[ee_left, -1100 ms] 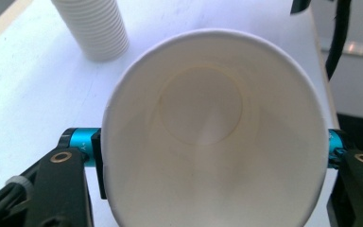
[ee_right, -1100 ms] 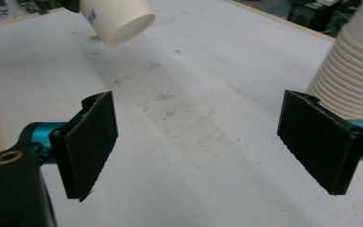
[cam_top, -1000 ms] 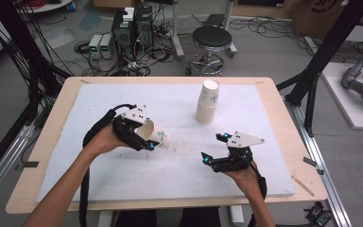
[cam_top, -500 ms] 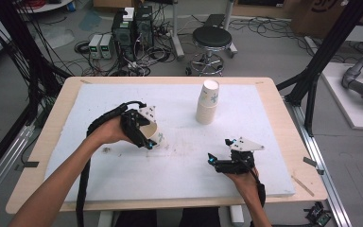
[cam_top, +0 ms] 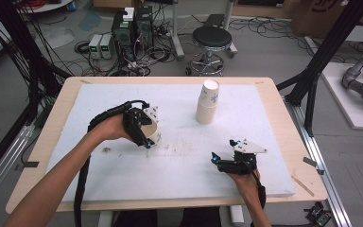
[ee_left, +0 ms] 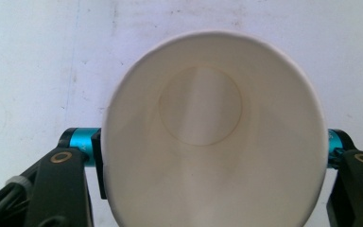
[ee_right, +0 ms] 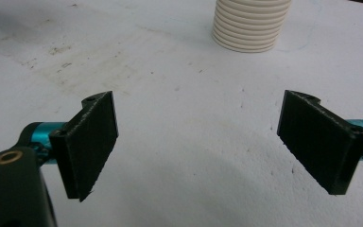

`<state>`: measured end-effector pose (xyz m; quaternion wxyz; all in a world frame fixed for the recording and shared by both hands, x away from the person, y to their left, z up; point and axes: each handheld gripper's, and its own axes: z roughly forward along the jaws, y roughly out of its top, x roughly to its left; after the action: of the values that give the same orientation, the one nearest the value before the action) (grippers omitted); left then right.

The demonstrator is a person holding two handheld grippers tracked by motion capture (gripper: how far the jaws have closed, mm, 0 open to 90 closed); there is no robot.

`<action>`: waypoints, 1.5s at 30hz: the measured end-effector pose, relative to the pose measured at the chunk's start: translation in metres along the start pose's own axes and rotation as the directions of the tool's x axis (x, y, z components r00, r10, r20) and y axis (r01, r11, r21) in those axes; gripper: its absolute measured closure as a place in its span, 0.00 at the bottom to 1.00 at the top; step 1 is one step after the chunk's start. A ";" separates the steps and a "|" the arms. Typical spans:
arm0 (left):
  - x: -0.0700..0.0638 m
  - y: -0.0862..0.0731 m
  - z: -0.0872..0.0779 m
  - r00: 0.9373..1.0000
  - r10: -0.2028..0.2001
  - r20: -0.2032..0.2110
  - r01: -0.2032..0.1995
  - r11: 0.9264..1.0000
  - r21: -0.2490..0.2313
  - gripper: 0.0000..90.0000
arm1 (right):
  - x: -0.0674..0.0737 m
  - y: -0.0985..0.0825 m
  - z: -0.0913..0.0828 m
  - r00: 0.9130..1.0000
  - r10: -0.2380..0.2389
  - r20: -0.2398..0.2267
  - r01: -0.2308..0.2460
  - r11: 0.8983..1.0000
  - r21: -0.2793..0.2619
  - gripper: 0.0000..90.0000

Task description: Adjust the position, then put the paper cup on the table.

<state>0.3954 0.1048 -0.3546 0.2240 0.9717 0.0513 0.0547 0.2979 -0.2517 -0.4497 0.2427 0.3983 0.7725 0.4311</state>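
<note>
Left claw (cam_top: 147, 138) grips paper cup (cam_top: 152, 134) — right claw (cam_top: 216, 160) gapes empty.

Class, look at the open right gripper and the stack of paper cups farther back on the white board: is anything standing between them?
Nothing visible does. In the right gripper view, bare stained board lies between the right gripper, jaws apart and empty, and the stack of paper cups.

No legible text anywhere (a cut-off mark on the cardboard box (cam_top: 328, 9), unreadable)
</note>
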 end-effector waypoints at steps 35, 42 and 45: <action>0.000 0.012 0.030 0.999 0.003 0.039 -0.005 0.998 0.069 0.35 | 0.000 -0.001 0.000 1.000 -0.009 -0.015 0.009 1.000 -0.005 0.15; 0.001 0.020 0.043 0.999 0.004 0.046 -0.009 0.994 0.105 0.35 | 0.000 -0.001 0.000 1.000 -0.003 -0.016 0.003 1.000 0.000 0.15; 0.000 0.024 0.048 0.999 0.003 0.053 -0.010 0.992 0.125 0.35 | 0.000 -0.001 0.000 1.000 -0.007 -0.015 0.007 1.000 -0.003 0.15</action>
<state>0.4036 0.0630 -0.3873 0.1637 0.9851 0.0457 0.0266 0.2974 -0.2521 -0.4500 0.2389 0.3920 0.7750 0.4342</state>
